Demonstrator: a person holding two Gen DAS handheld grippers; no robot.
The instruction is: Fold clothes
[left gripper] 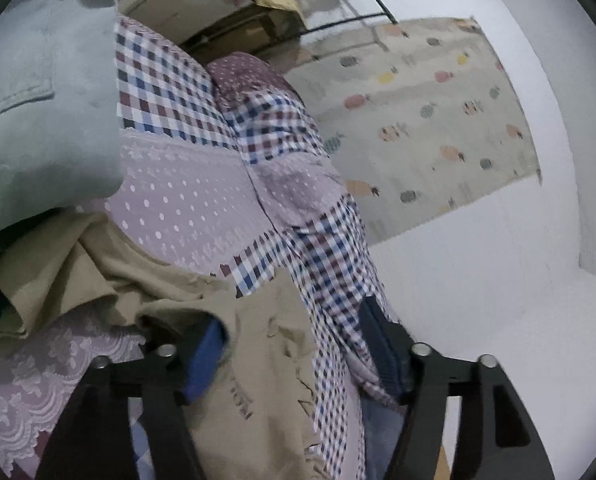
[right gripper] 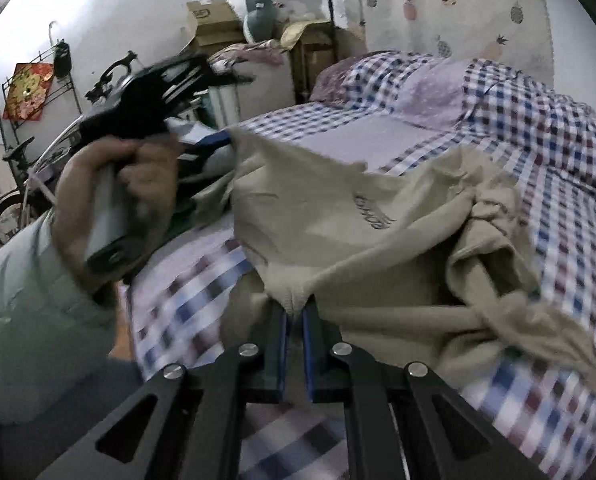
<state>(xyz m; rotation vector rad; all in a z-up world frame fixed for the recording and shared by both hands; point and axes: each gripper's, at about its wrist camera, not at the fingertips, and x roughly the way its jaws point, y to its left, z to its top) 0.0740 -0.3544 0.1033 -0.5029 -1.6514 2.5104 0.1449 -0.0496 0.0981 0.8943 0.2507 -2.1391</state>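
Right gripper [right gripper: 296, 320] tight on soft beige garment [right gripper: 337, 232] — left gripper [left gripper: 294, 344] seemingly wide.

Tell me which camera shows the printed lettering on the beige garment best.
Right wrist view: the beige garment lies spread on the checked bedspread, its dark lettering unobstructed though sideways. The left wrist view shows only blurred bits of print between its fingers.

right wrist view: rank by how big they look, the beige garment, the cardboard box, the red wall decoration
1. beige garment, largest by far, though it lies nearest the camera.
2. and 3. cardboard box and red wall decoration look about alike; not ranked.
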